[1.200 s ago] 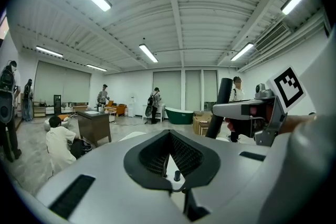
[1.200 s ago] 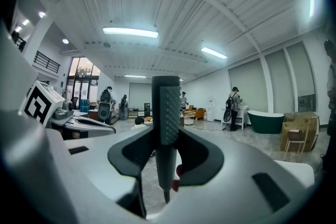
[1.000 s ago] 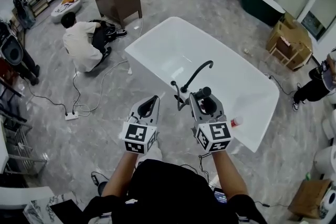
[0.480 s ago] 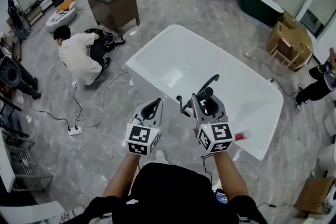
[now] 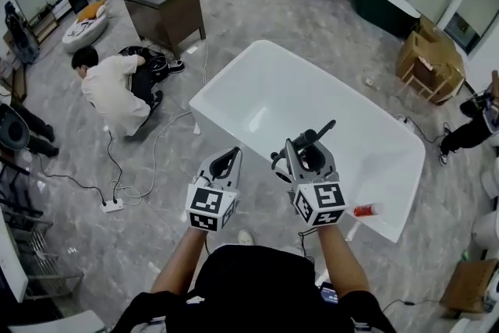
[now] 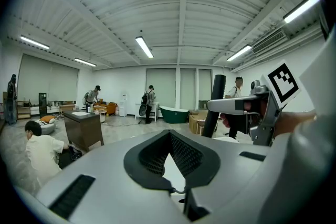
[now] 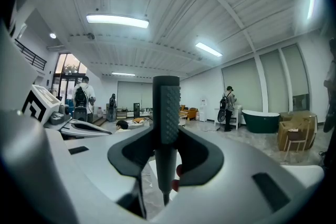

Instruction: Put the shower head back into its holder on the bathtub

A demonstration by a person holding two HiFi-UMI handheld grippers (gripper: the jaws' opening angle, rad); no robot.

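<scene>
Right hand-held gripper (image 5: 306,146): jaws clamped on the shower head, held out in front of the person and roughly level.
Shower head (image 7: 166,113): a black stick with a ribbed grip; in the right gripper view it stands upright between the two pads. From above, its end pokes out past the jaws toward the upper right.
Where the shower head is: in the gripper, over the near rim of the bathtub.
Left hand-held gripper (image 5: 231,149): jaws drawn together with nothing between them, just beside the right one and over the floor short of the tub.
Bathtub (image 5: 273,90): white and freestanding, set at a slant on the floor directly ahead of the person.
Tub rim, right end: a small red and white item (image 5: 365,210) lies there; I cannot tell what it is.
Floor (image 5: 117,261): grey marbled tiles, with a white power strip (image 5: 114,206) and its trailing cable to the left.
Others in the room: a crouching person (image 5: 113,90) left of the tub, near a brown washbasin cabinet (image 5: 168,4).
Far side: a dark green bathtub (image 5: 386,0).
</scene>
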